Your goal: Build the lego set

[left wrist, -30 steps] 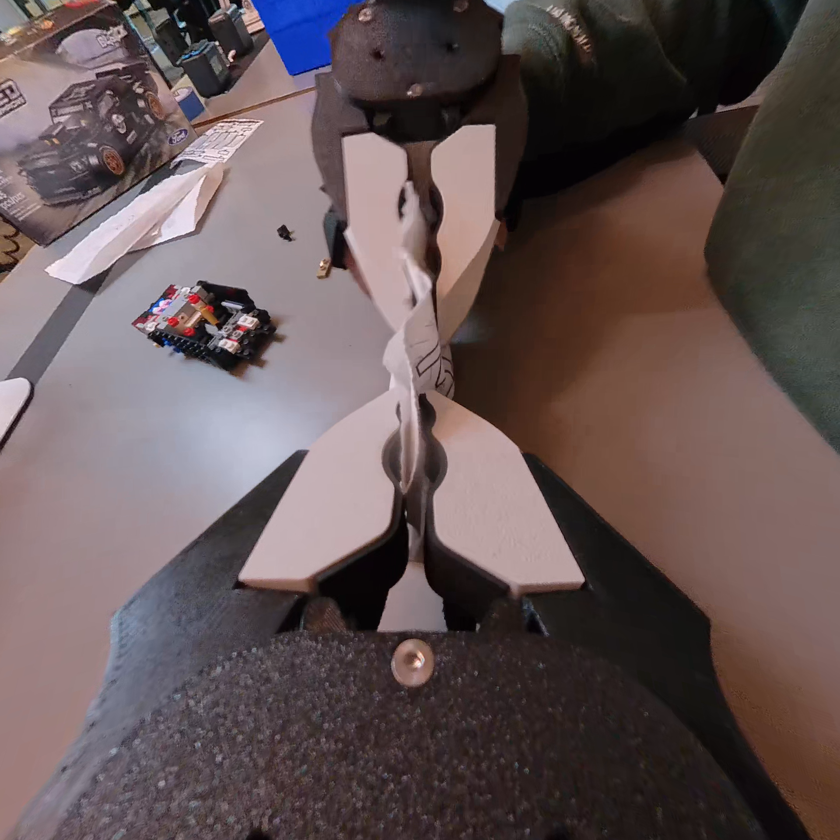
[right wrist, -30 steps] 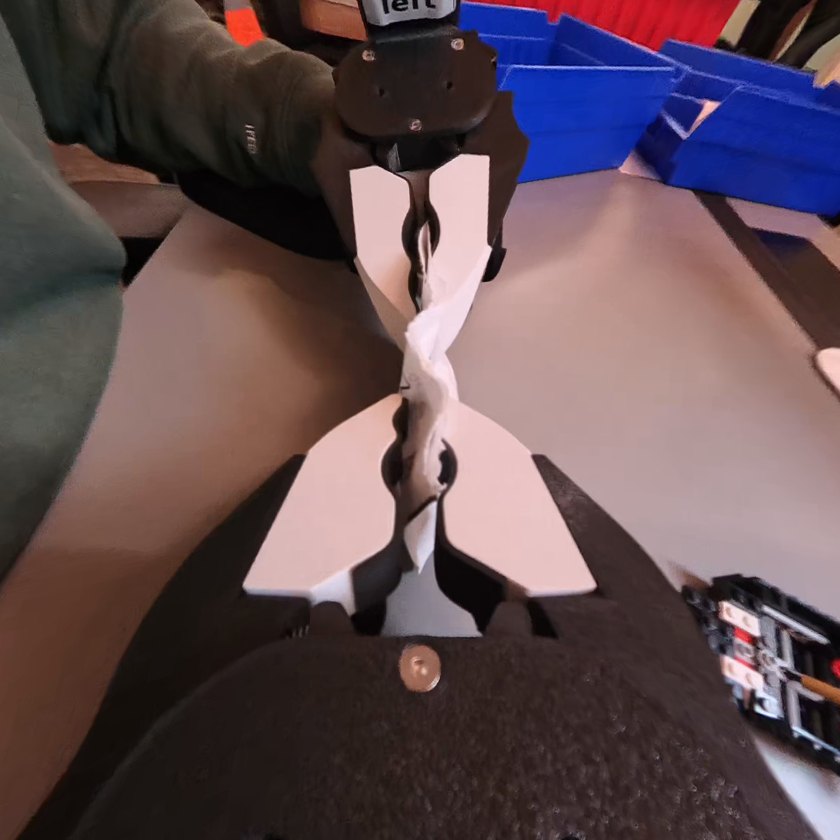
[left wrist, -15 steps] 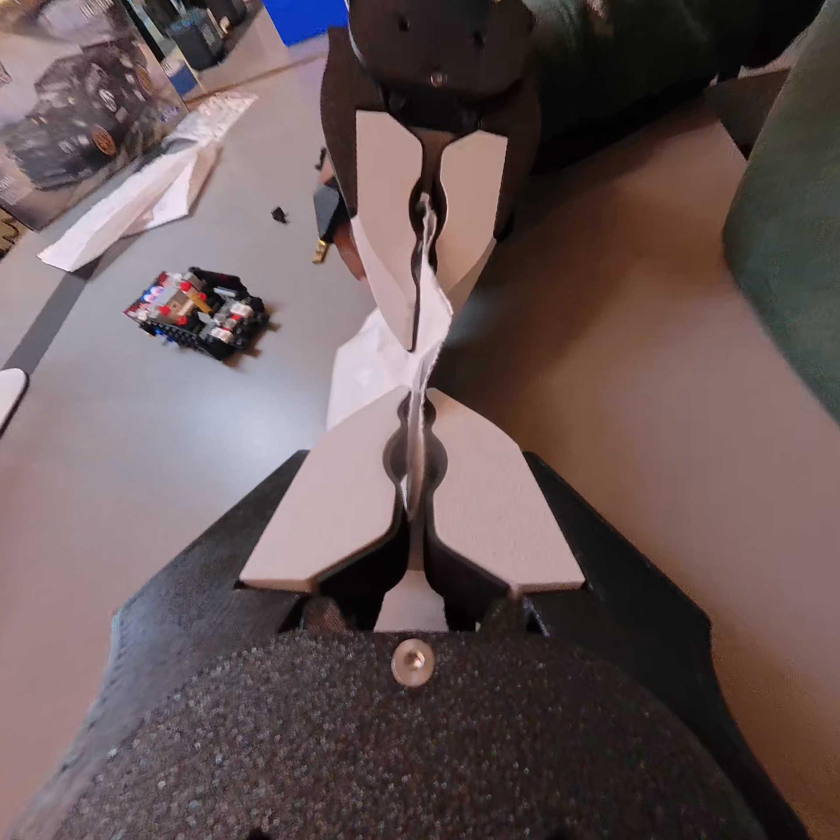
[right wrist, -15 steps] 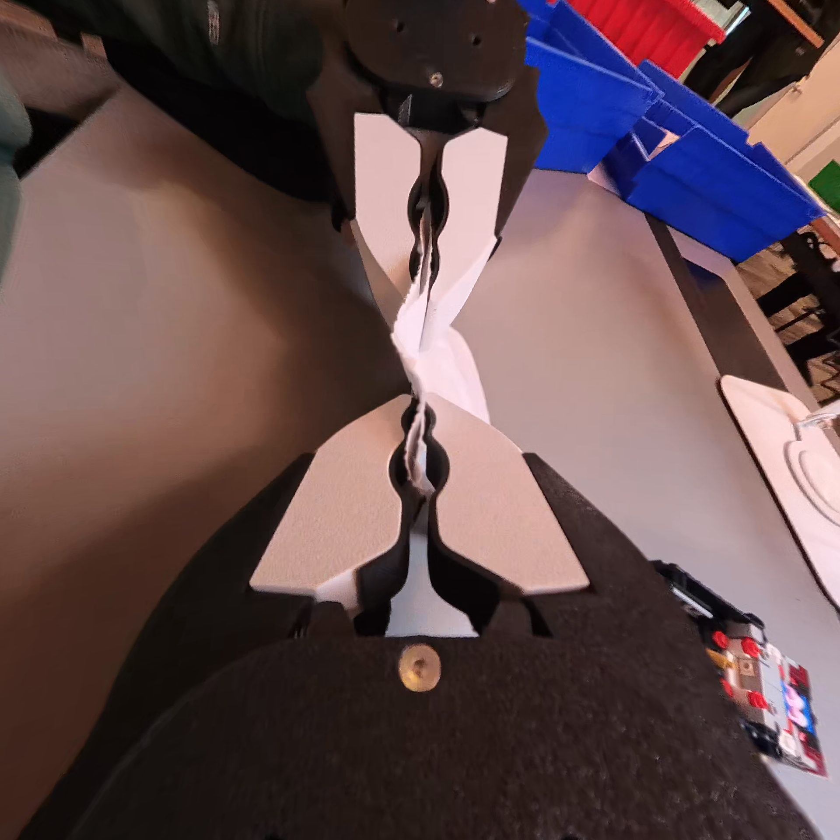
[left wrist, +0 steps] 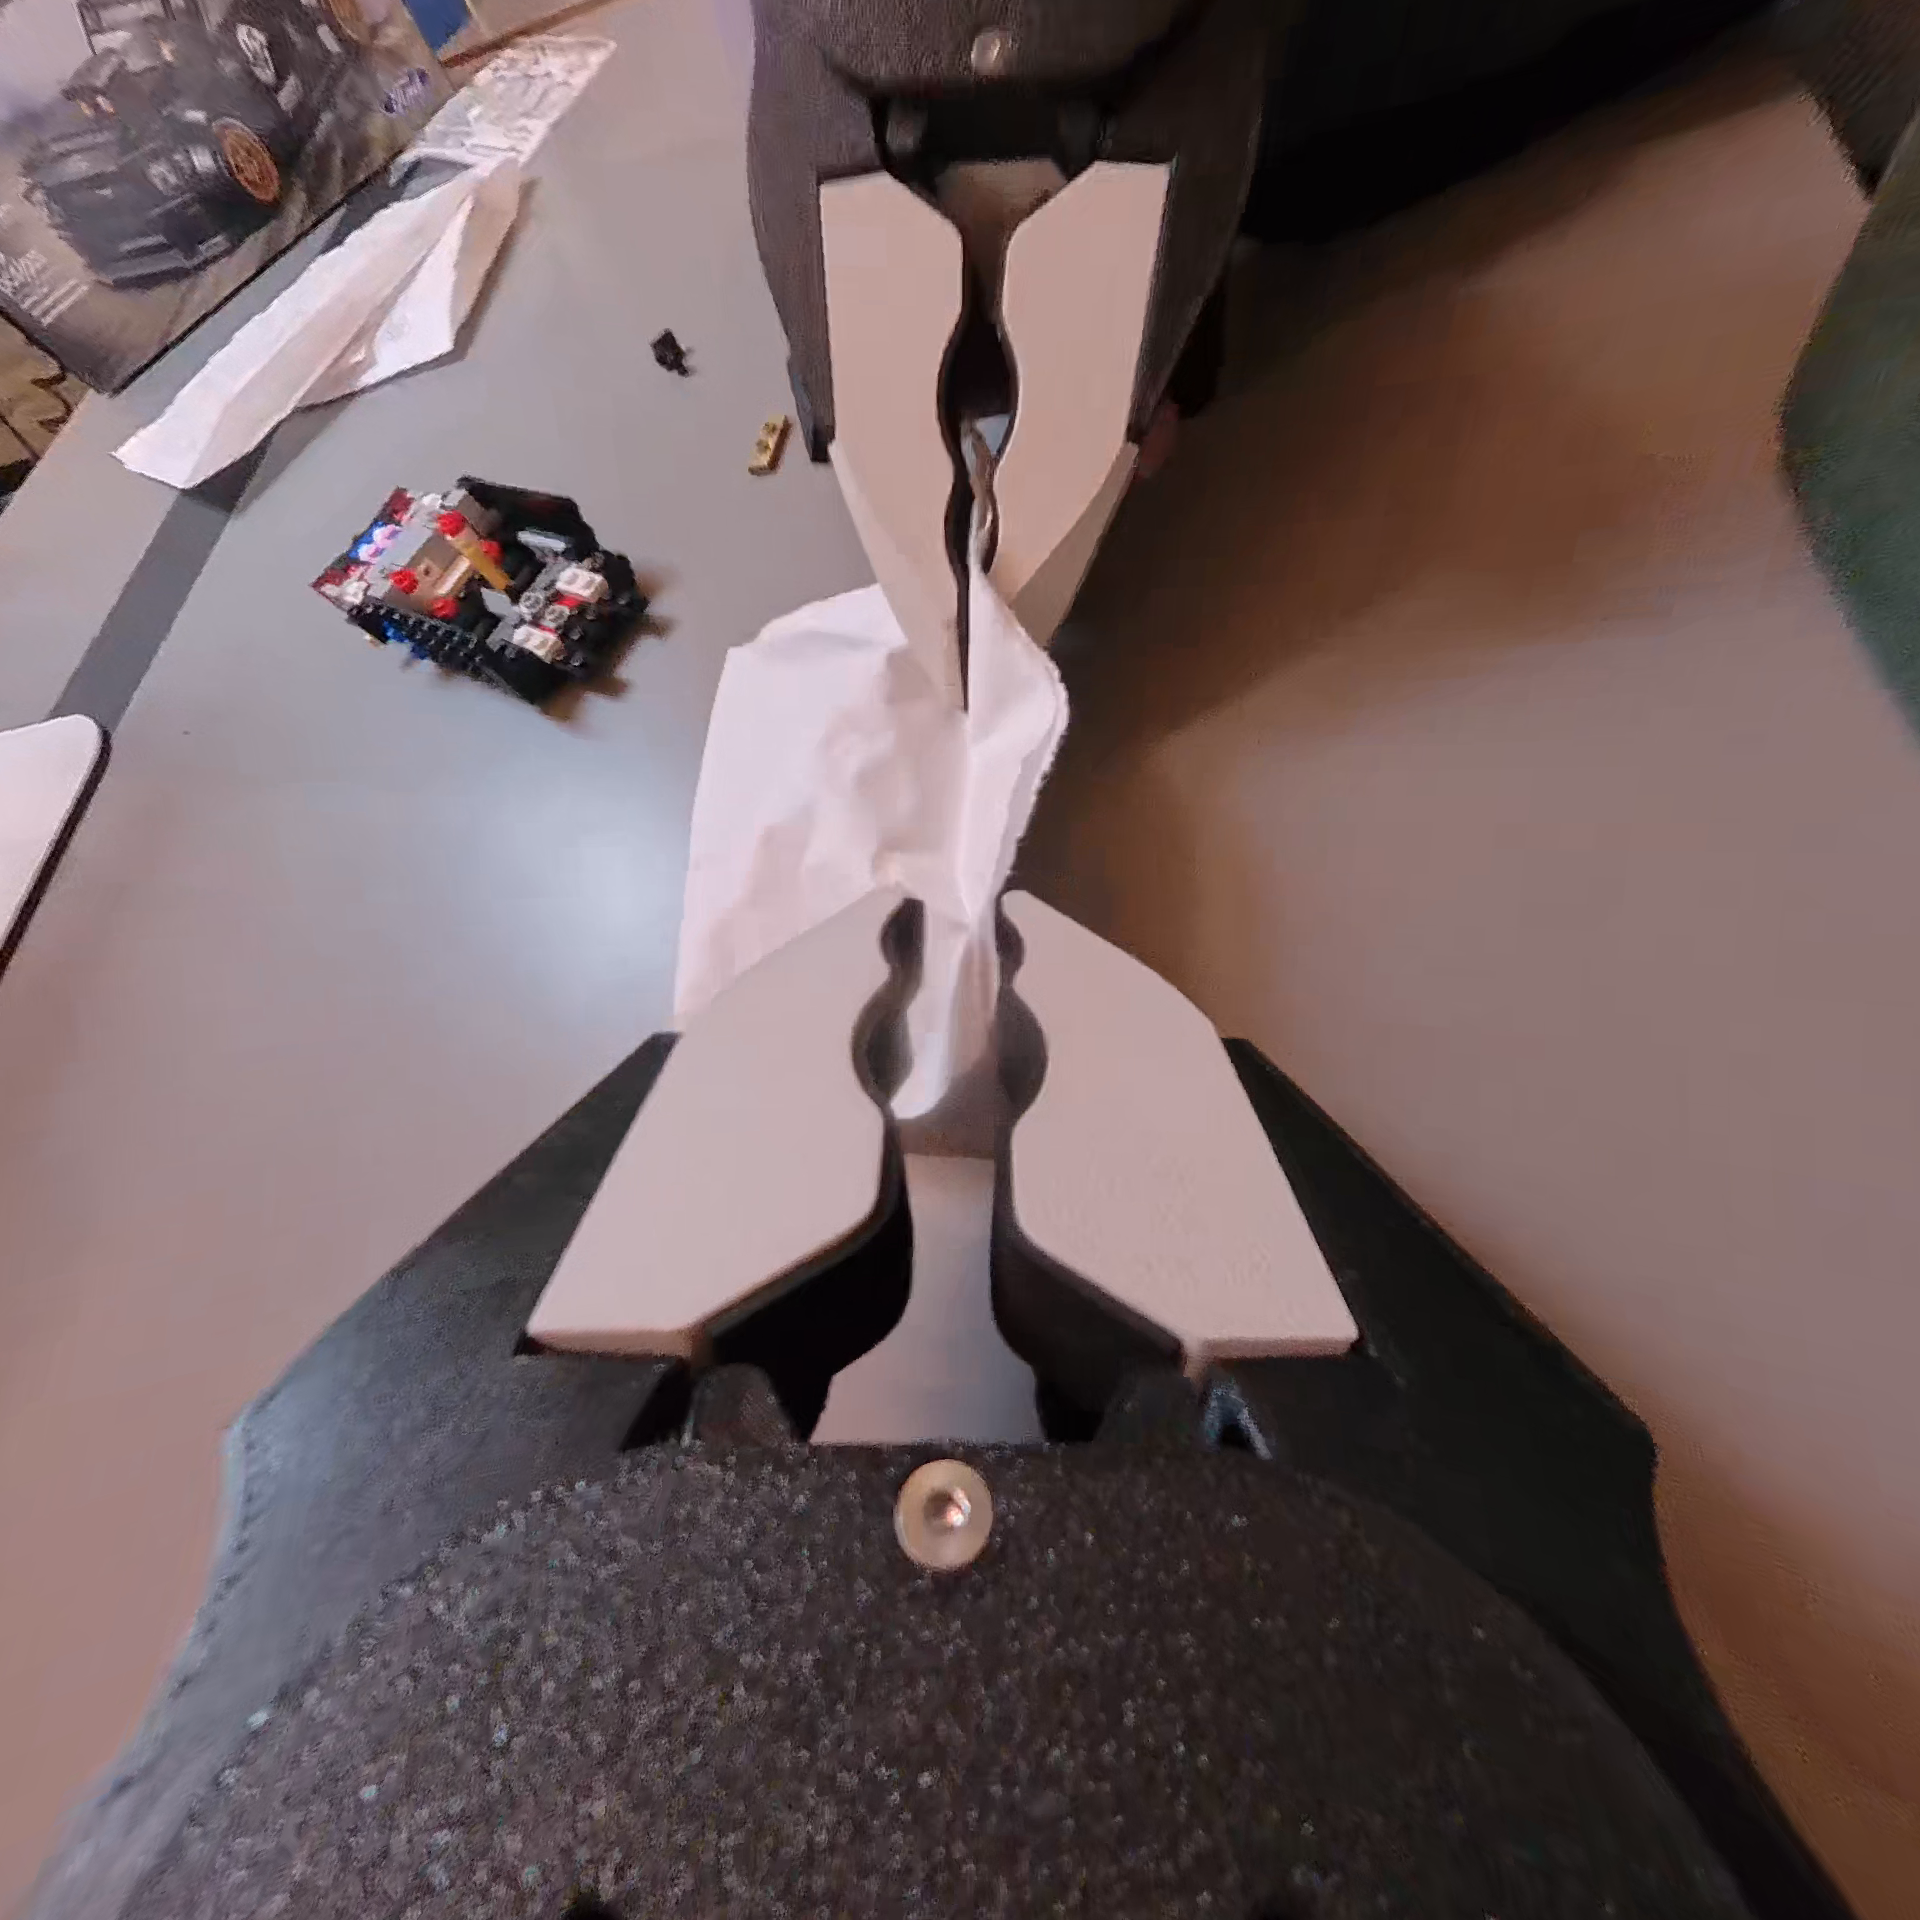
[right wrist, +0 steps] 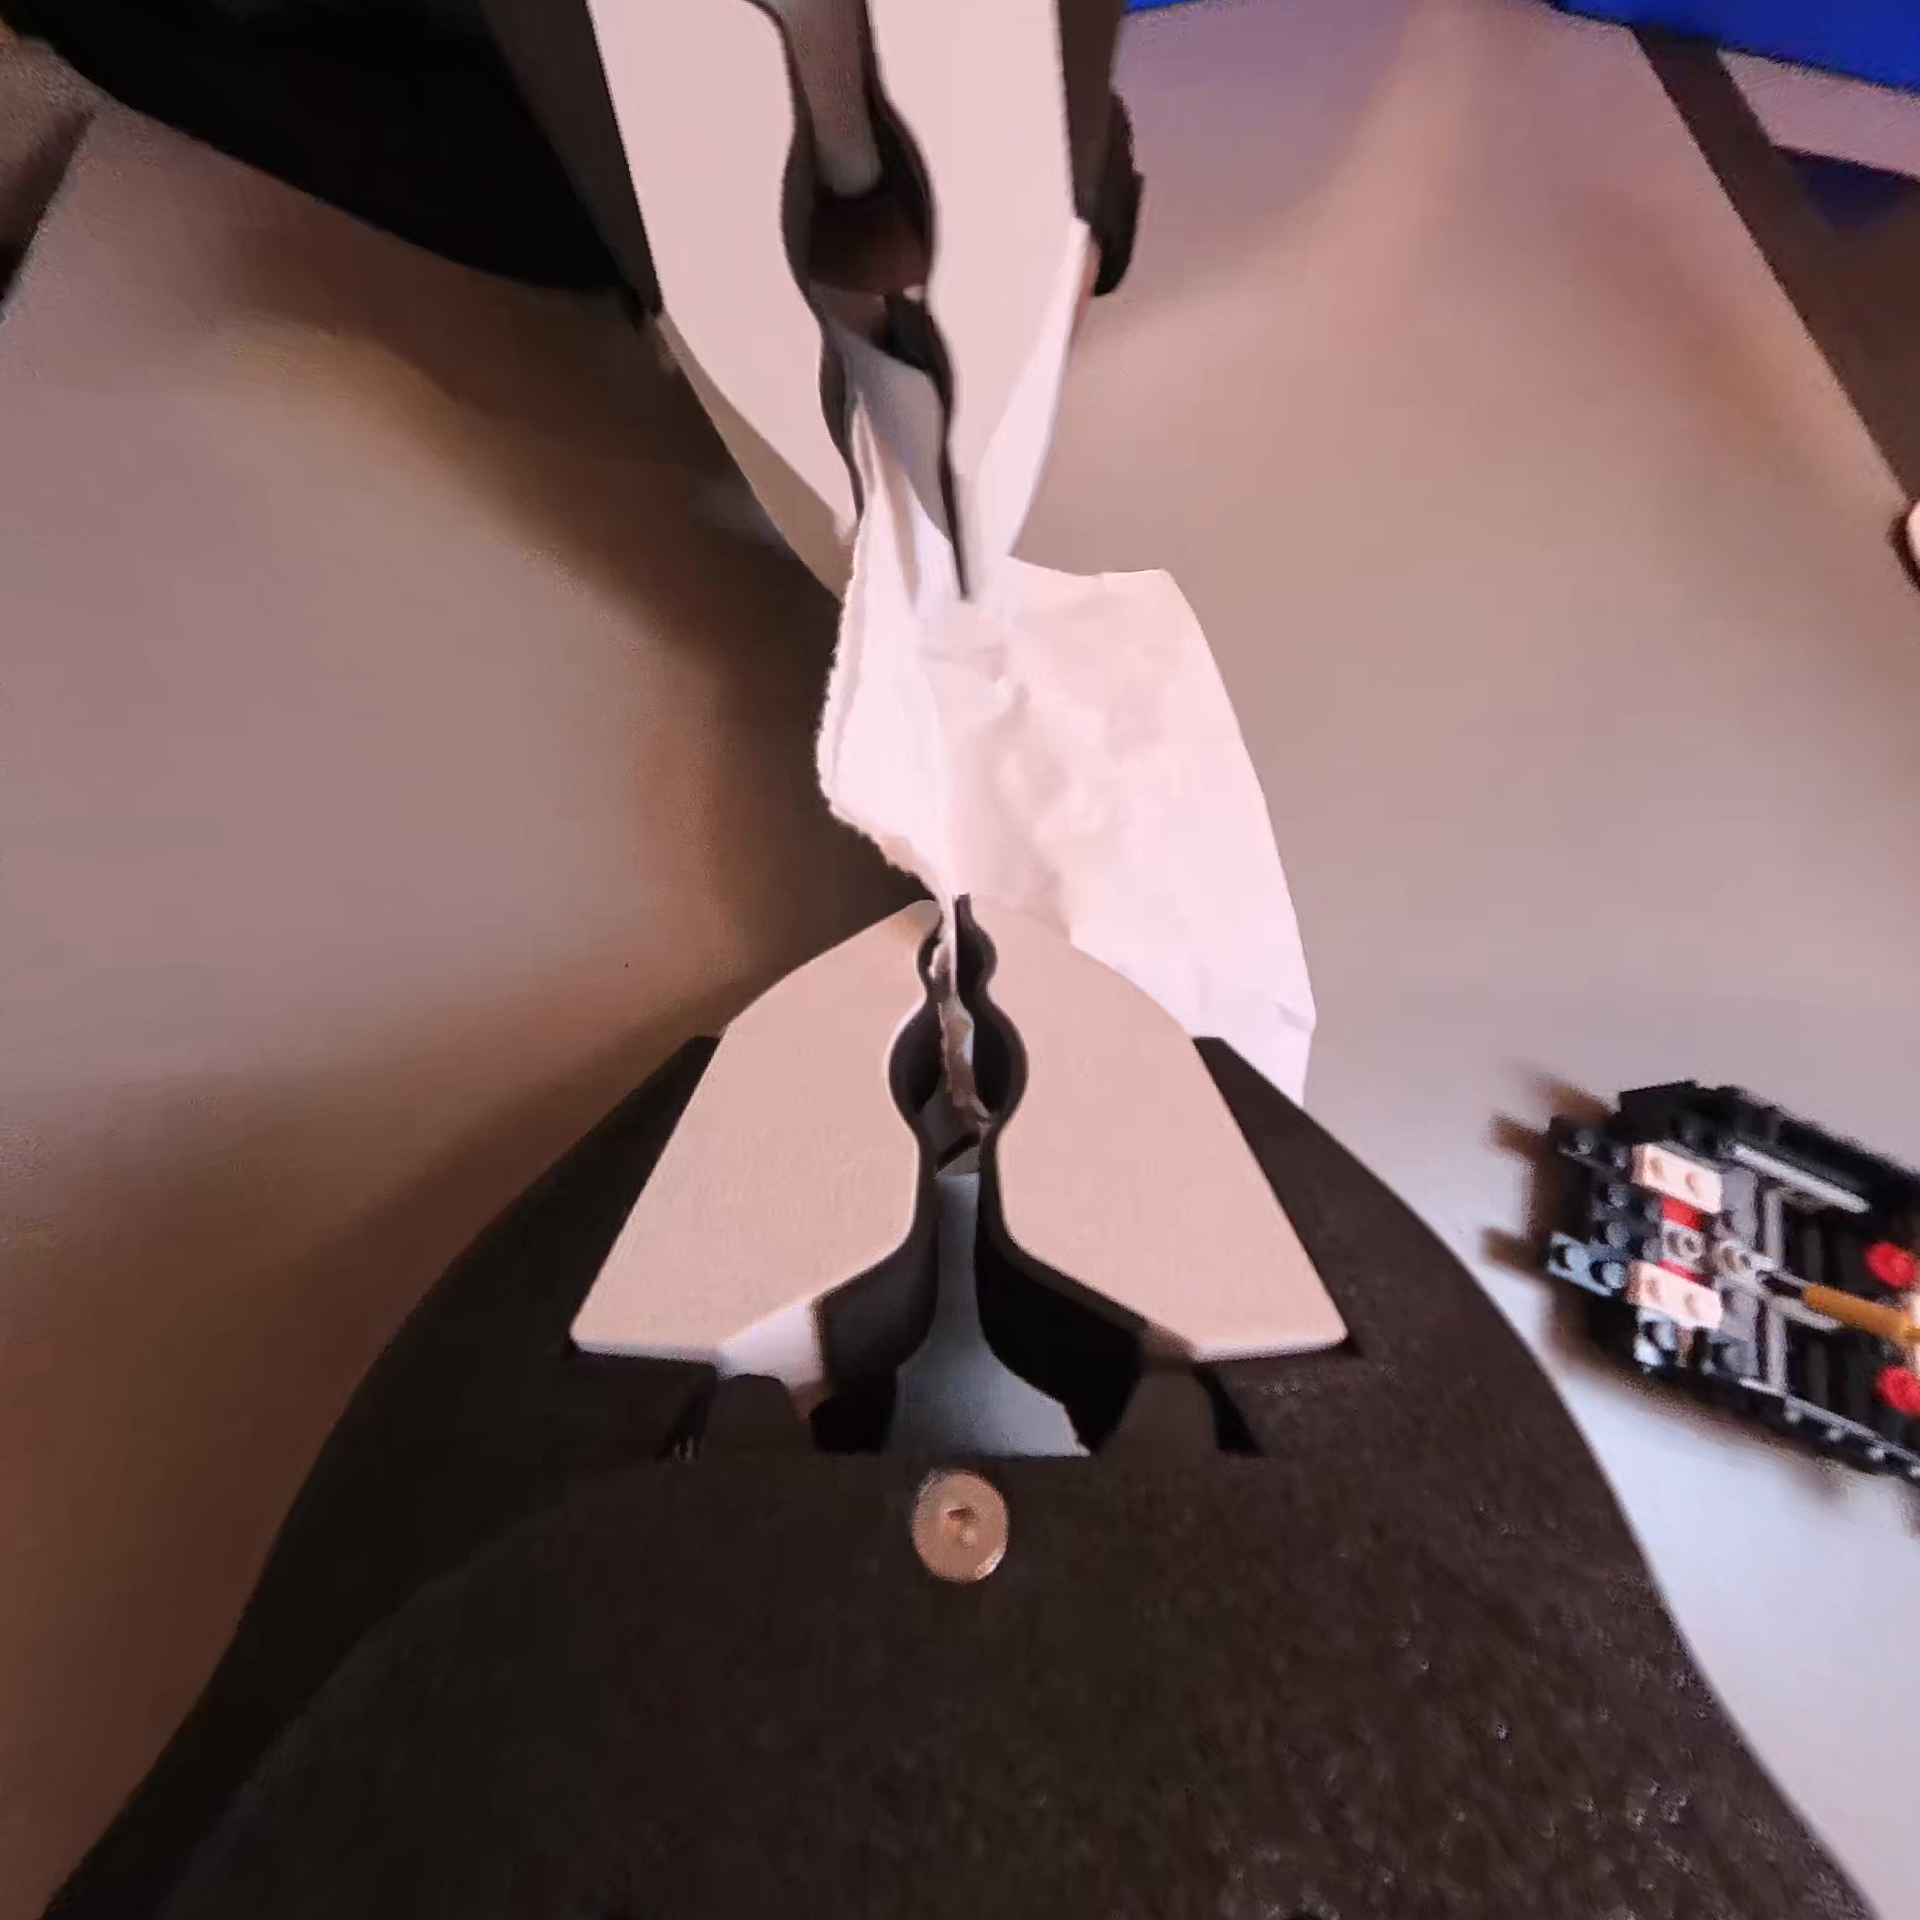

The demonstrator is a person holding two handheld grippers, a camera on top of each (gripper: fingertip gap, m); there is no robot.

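Observation:
My two grippers face each other over the grey table [left wrist: 312, 1039], and a crumpled white paper bag [left wrist: 862, 790] is stretched between them. My left gripper [left wrist: 954, 914] is shut on one bunched end, its jaws a little apart around the paper. My right gripper [right wrist: 956, 920] is shut tight on the other end of the bag [right wrist: 1049, 748]. Each gripper also shows in the other's view: the right one [left wrist: 961, 701] and the left one [right wrist: 925, 582]. A partly built black lego model [left wrist: 478, 592] with red and white pieces lies on the table, apart from both; it also shows in the right wrist view [right wrist: 1745, 1268].
The lego set box [left wrist: 156, 156] stands at the far left, with a torn white bag [left wrist: 332, 301] and a printed sheet [left wrist: 520, 94] beside it. A small black piece [left wrist: 670, 351] and a tan piece [left wrist: 769, 455] lie loose. A white tray corner [left wrist: 42, 810] sits at the left edge. A green sleeve [left wrist: 1860, 416] is at right. Spacing between my two grippers at the tips: around 5 cm. The partly built black lego model [left wrist: 478, 592] is about 20 cm from both grippers' fingertips.
The grippers have drawn closer to the cameras and tilted. The twisted bag has spread out wider between them. My left jaws have parted a little around the paper.

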